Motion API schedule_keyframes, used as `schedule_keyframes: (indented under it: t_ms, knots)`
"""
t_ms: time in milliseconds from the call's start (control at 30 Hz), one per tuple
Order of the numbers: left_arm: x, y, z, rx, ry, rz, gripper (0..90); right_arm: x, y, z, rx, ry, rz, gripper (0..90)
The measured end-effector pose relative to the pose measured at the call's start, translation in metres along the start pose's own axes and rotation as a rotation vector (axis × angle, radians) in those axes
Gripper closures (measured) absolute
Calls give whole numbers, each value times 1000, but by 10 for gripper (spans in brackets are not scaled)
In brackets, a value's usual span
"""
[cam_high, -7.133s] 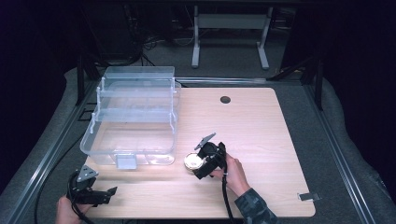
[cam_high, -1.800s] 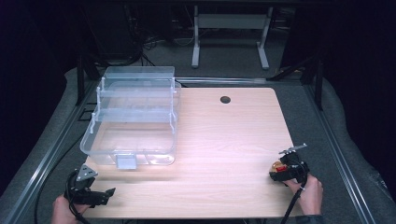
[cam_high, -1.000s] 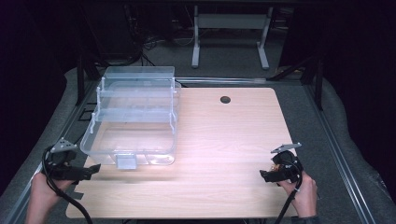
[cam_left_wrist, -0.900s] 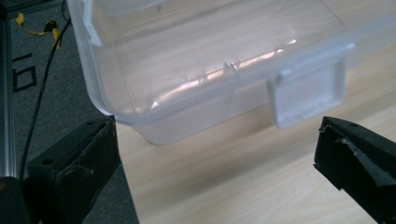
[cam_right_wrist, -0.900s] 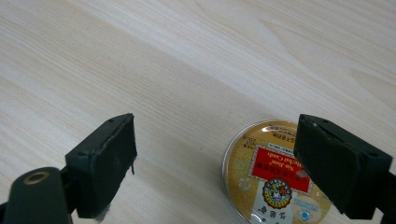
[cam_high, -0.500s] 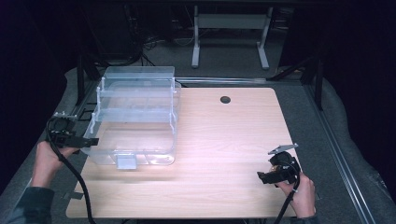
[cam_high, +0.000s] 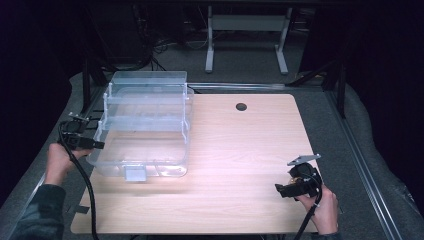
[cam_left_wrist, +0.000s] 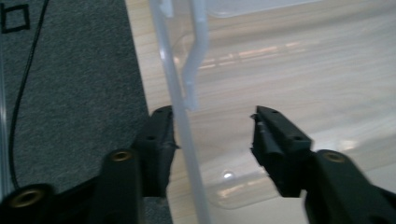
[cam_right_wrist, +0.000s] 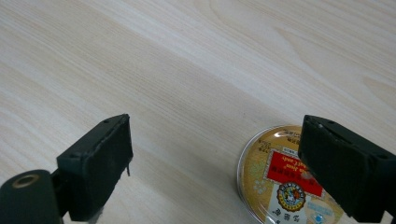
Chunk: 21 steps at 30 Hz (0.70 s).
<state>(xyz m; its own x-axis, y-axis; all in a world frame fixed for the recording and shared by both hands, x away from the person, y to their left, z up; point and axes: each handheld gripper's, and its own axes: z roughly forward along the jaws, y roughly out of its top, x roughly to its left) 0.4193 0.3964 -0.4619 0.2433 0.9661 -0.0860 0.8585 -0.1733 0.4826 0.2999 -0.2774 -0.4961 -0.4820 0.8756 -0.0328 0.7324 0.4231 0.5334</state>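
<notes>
Jaws wide on both sides: we see the left gripper (cam_high: 82, 141) at the left wall of the clear bin (cam_high: 145, 127), one jaw outside the wall and one inside — the wall between them, not yet clamped. At the table's (cam_high: 240, 150) near right corner, the right gripper (cam_right_wrist: 215, 163) hovers spread over the wood — a round gold tin (cam_right_wrist: 280, 177) lies flat beneath its right jaw, partly hidden.
</notes>
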Motion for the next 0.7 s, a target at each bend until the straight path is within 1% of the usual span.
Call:
schedule_keyframes:
  t_ms: [33, 67, 100, 200, 233, 267, 300, 333, 400, 433, 467, 500, 533, 567, 600, 667, 700]
  knots:
    - [0, 0, 0, 0, 0, 0, 590, 0, 0, 0, -2, 5, 1, 94]
    - [3, 0, 3, 18, -7, -12, 613, 1, 1, 0, -8, 2, 1, 94]
    - [4, 0, 5, 24, -5, -20, 627, 1, 1, 0, -10, 10, -2, 94]
    - [5, 1, 8, 38, -6, -23, 695, 3, 2, 1, -10, 9, -2, 95]
    - [6, 2, 11, 49, 5, -22, 718, 4, 3, 2, -6, 8, -5, 93]
    - [6, 2, 11, 47, 18, -21, 752, 4, 3, 2, -6, 8, -6, 88]
    - [6, 2, 11, 47, 18, -21, 793, 4, 3, 2, -6, 8, -6, 88]
    - [7, 2, 11, 44, 19, -18, 793, 4, 3, 2, -3, 7, -6, 85]
    - [10, 1, 11, 39, 1, -25, 804, 4, 3, 0, 0, 11, -12, 85]
    - [10, 1, 11, 41, -1, -24, 806, 3, 4, 0, -1, 14, -10, 85]
    - [9, 2, 11, 48, 4, -10, 808, 4, 4, 1, -14, 12, -8, 85]
    - [9, 2, 11, 48, 4, -10, 808, 4, 4, 1, -14, 12, -8, 85]
    - [8, 2, 11, 52, 10, 2, 808, 4, 4, 2, -11, 6, -14, 84]
    - [8, 2, 11, 52, 10, 2, 808, 5, 4, 2, -11, 8, -13, 83]
    - [8, 2, 11, 53, 13, 13, 809, 5, 4, 3, -12, 11, -13, 83]
    - [7, 3, 11, 52, 17, 13, 809, 5, 4, 3, -9, 12, -8, 83]
    - [7, 2, 11, 46, 4, 11, 809, 5, 4, 3, -9, 10, -8, 84]
